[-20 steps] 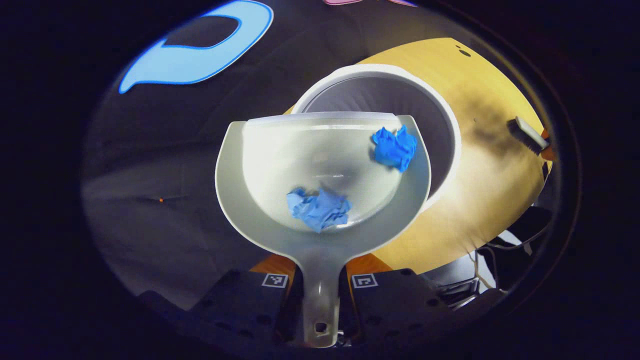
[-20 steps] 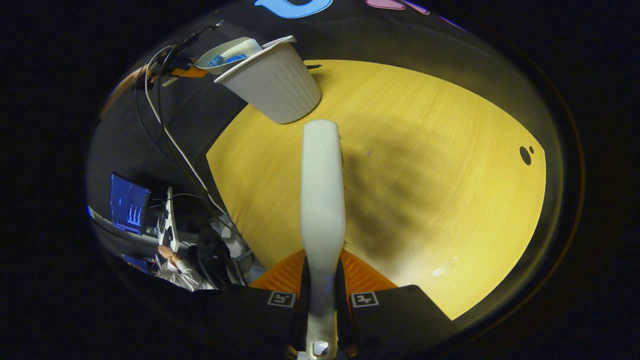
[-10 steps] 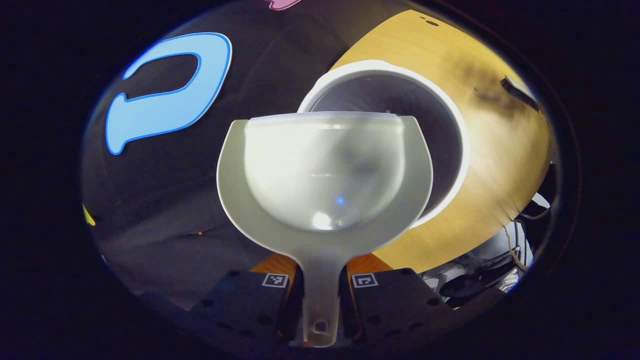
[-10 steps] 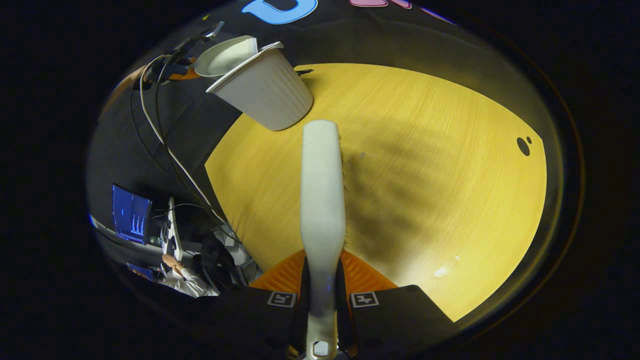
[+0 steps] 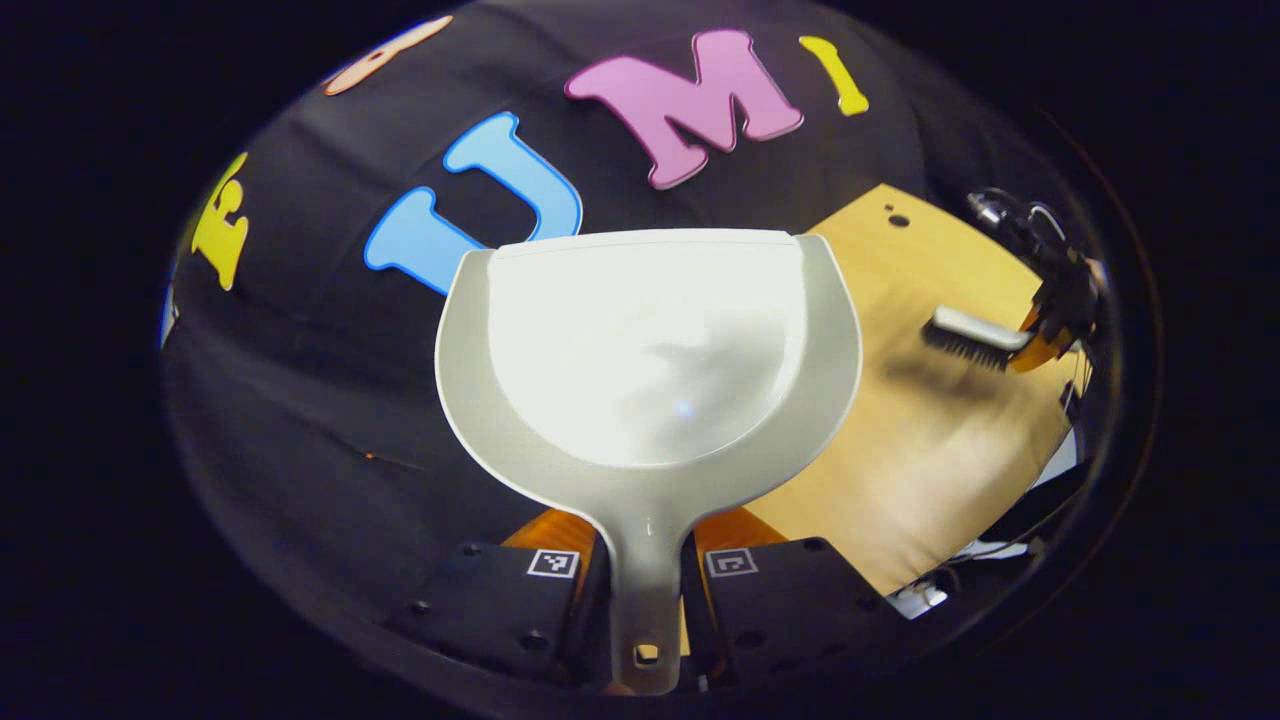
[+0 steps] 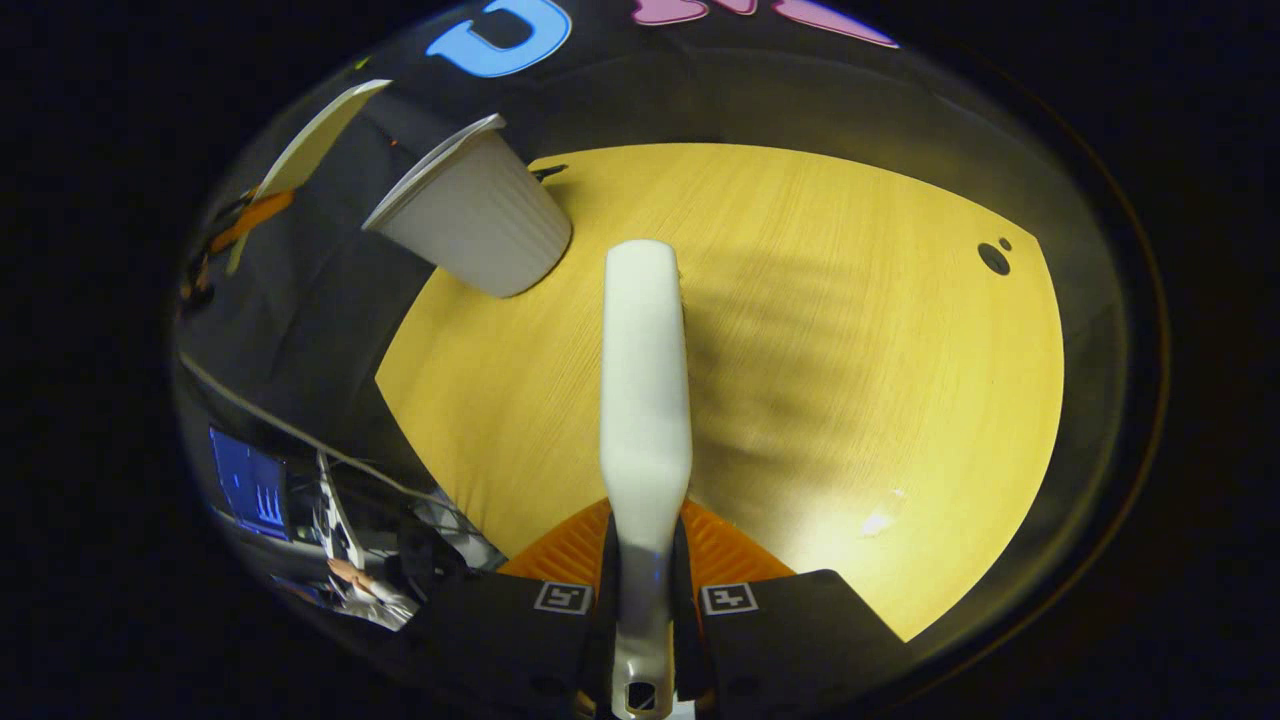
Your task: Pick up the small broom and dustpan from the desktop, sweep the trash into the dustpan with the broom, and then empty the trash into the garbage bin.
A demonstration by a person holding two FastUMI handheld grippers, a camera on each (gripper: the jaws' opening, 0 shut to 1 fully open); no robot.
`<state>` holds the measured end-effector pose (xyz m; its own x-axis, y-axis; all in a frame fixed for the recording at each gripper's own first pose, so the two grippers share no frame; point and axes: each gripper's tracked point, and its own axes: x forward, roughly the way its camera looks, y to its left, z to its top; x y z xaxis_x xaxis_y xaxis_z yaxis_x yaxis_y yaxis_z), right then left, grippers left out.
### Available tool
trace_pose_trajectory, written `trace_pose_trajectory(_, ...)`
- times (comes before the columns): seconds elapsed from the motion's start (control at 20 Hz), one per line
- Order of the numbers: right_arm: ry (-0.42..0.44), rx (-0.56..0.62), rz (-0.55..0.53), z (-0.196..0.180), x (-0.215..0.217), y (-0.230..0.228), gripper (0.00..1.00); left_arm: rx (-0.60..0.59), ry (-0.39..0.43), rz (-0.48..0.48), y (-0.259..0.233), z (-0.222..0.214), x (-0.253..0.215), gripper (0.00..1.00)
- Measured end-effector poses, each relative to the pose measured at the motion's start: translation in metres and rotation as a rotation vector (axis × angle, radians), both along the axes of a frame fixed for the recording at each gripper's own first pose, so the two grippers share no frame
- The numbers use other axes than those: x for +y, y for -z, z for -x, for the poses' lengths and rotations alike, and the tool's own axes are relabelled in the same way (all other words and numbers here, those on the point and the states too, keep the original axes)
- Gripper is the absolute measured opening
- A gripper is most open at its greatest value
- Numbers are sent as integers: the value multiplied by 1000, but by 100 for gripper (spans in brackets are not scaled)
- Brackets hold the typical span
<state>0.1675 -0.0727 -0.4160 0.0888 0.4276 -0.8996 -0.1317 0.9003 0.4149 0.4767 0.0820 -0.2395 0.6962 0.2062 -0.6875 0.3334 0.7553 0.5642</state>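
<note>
Dustpan (image 5: pixel 648 350) lifted away from the bin (image 6: pixel 470 225) since a second ago; blue scraps gone from the pan.
Bin stood on the surface (image 6: pixel 800 350) by its far left edge. Left gripper (image 5: pixel 645 590) jaws pinched the dustpan handle; right gripper (image 6: pixel 645 600) jaws pinched the broom (image 6: pixel 645 380) handle above the surface.

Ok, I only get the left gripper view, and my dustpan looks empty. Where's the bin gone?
Observer: In the right gripper view the garbage bin stands upright at the far left corner of the table.
Kid: Is my dustpan over it?
Observer: No. The dustpan is tipped on edge, off to the bin's left and apart from it.
Kid: Is the broom held properly?
Observer: Yes. The right tool is shut on the broom, with both fingers pressing its handle.
</note>
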Motion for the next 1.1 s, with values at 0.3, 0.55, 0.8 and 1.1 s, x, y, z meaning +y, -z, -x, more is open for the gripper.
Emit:
trace_pose_trajectory(0.3, 221, -53, 84, -6, -5, 2, 25, -51, -42, 230, 95, 18, -72, 30)
trace_pose_trajectory(0.55, 314, -1, 191, 27, -24, 44, 25, 18, -135, 298, 194, 57, -103, 30)
trace_pose_trajectory(0.8, 375, 87, 231, 49, -26, 87, 26, 265, -316, 500, 315, 70, -137, 30)
trace_pose_trajectory(1.1, 387, 160, 217, 34, -3, 109, 22, 431, -451, 432, 357, 78, -138, 30)
